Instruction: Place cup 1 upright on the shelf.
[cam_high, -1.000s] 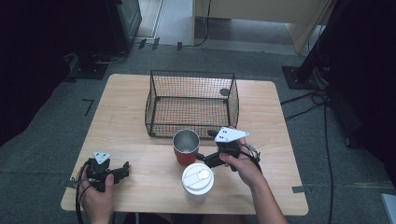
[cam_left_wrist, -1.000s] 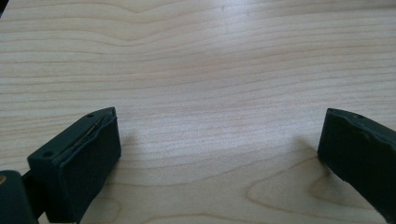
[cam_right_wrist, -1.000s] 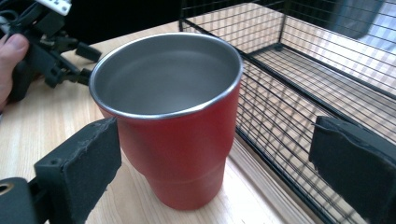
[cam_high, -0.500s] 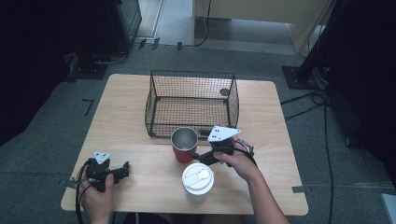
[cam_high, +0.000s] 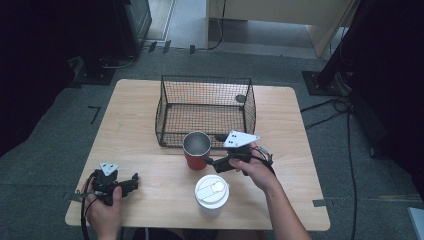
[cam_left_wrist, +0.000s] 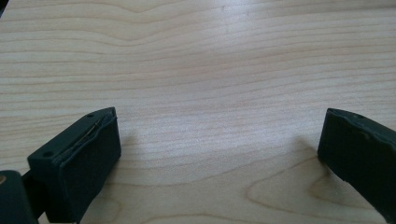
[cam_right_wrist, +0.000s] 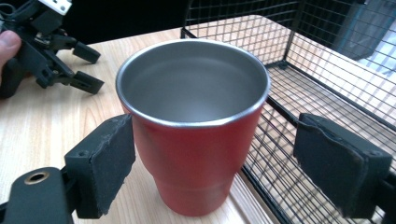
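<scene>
Right gripper (cam_right_wrist: 210, 154) around the red cup (cam_right_wrist: 194, 126), jaws apart, not yet clamped.

The cup stands near the table's (cam_high: 140, 125) middle, touching the basket's (cam_high: 205, 107) front wall. I think both pads should close level below the rim, avoiding the wire. Left gripper (cam_left_wrist: 215, 154) rests open at the front-left corner.

A wire basket (cam_high: 205, 111) and a white lidded cup (cam_high: 211, 192) — both on the wooden table (cam_high: 135, 130).
</scene>
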